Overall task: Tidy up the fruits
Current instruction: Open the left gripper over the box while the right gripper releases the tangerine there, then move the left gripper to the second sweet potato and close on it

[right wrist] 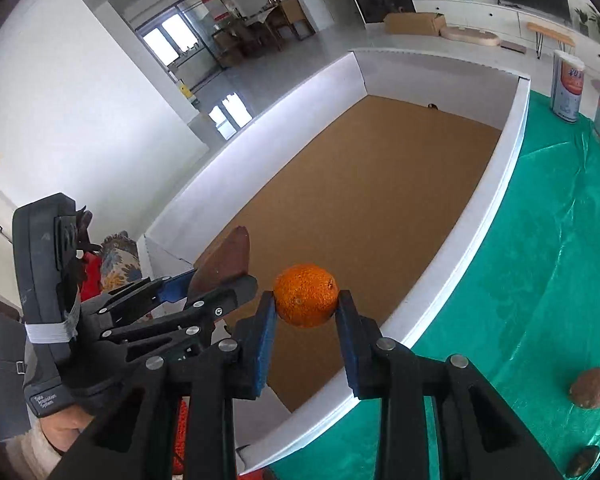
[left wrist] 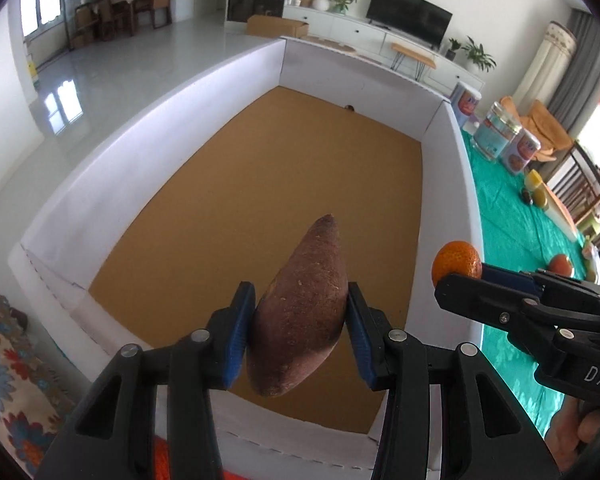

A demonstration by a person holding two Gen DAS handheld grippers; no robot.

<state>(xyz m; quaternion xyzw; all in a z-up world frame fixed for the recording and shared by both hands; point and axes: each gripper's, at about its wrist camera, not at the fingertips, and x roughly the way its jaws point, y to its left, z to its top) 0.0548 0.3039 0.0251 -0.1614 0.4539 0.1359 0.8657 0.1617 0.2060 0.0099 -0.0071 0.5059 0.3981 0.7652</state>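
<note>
My left gripper [left wrist: 301,320] is shut on a reddish-brown sweet potato [left wrist: 300,312] and holds it above the near end of a large white-walled box with a brown floor [left wrist: 260,184]. My right gripper [right wrist: 306,308] is shut on an orange [right wrist: 306,295] and holds it over the box's near right wall [right wrist: 440,300]. In the left wrist view the orange [left wrist: 457,264] and right gripper [left wrist: 456,276] sit to the right. In the right wrist view the sweet potato [right wrist: 226,258] and left gripper [right wrist: 216,280] sit to the left.
A green cloth [right wrist: 540,280] covers the table right of the box. On it lie a brown round fruit [right wrist: 593,387], another dark one [right wrist: 582,460], cans [right wrist: 568,86] and a red-orange fruit [left wrist: 560,265]. A small dark item [left wrist: 349,108] lies at the box's far wall.
</note>
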